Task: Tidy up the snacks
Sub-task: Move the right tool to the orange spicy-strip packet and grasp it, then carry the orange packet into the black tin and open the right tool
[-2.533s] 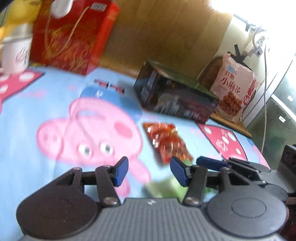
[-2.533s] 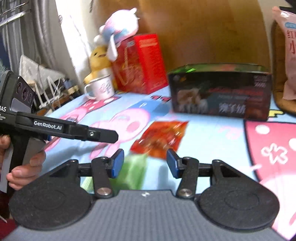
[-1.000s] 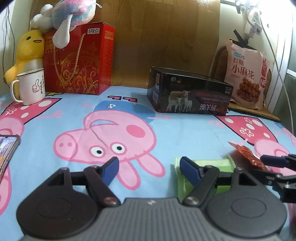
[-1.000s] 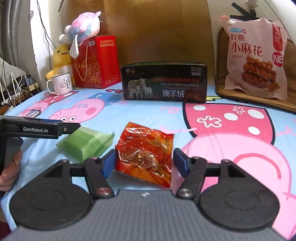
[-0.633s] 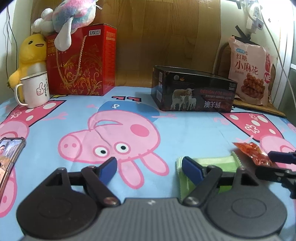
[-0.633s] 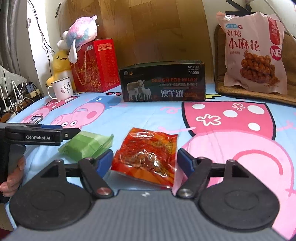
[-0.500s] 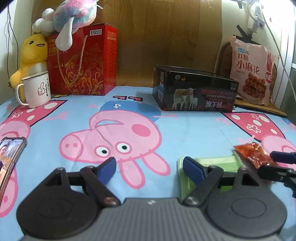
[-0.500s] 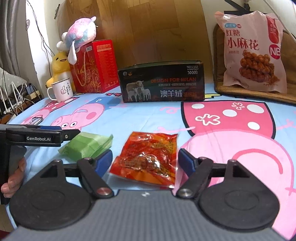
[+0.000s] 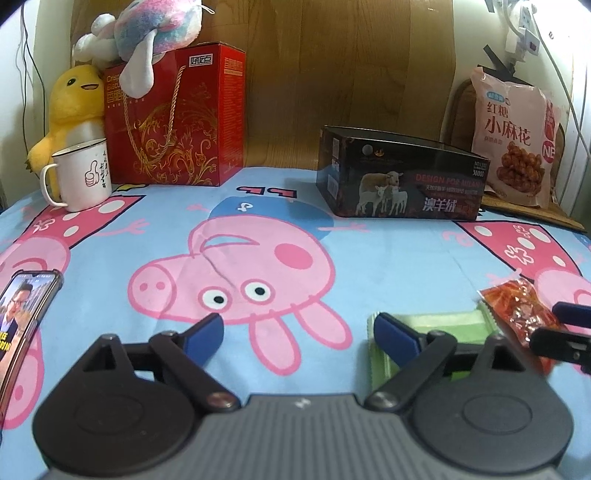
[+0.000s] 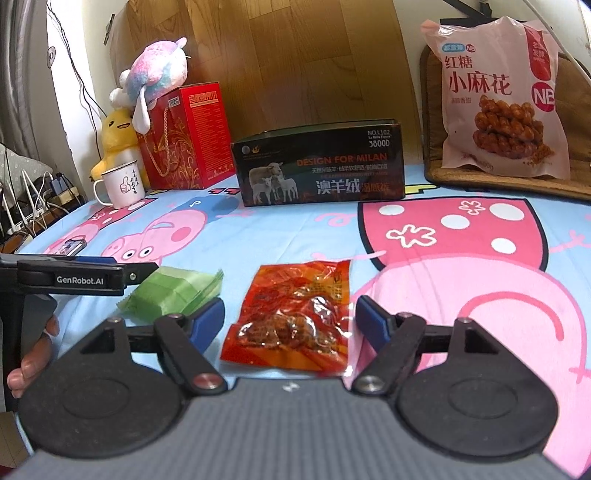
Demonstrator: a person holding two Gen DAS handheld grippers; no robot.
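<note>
A red-orange snack packet [image 10: 295,314] lies flat on the cartoon pig bedsheet [image 10: 461,258], between the open jaws of my right gripper [image 10: 290,319], not pinched. A green snack packet [image 10: 173,291] lies to its left. In the left wrist view the green packet [image 9: 432,325] sits behind the right finger of my open, empty left gripper [image 9: 299,334], and the red packet [image 9: 517,310] lies further right. An open dark box [image 10: 317,170] with sheep on it stands at the back [image 9: 399,184].
A big pink snack bag [image 10: 498,96] leans at the back right. A red gift box [image 9: 173,118], plush toys [image 9: 147,29], a yellow duck [image 9: 70,107] and a white mug [image 9: 81,177] stand at the back left. A phone [image 9: 22,314] lies at the left.
Both grippers have drawn back slightly and steadied. The red packet now lies squarely between my right gripper's open jaws. The packets have not moved on the sheet.
</note>
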